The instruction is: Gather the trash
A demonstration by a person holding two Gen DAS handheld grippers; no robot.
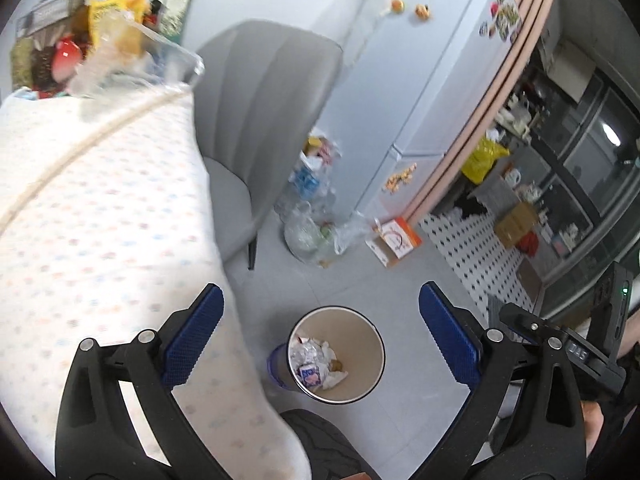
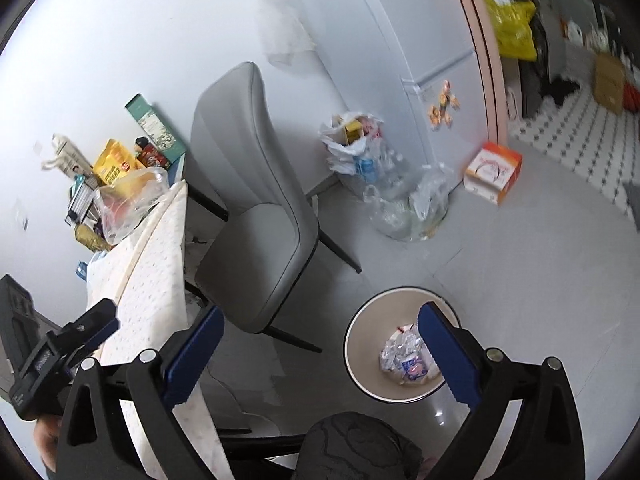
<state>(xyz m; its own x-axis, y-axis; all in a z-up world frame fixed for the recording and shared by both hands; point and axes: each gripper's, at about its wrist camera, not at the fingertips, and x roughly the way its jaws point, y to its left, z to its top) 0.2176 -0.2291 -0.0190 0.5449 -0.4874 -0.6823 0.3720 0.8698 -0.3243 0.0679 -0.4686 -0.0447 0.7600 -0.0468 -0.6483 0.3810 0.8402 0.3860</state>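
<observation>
A round beige trash bin (image 1: 362,384) stands on the grey floor beside the table, with crumpled wrappers and paper (image 1: 316,364) at its bottom. It also shows in the right wrist view (image 2: 360,344), with the trash (image 2: 406,356) inside. My left gripper (image 1: 320,336) is open and empty, held above the bin. My right gripper (image 2: 320,354) is open and empty, held high over the floor just left of the bin; its right finger (image 2: 448,356) overlaps the bin's rim.
A table with a dotted white cloth (image 1: 100,208) is at left, cluttered at its far end with snack bags (image 1: 120,4). A grey chair (image 2: 256,200) stands next to it. Plastic bags of bottles (image 2: 384,176), an orange box (image 2: 494,170) and a fridge (image 1: 420,80) stand beyond.
</observation>
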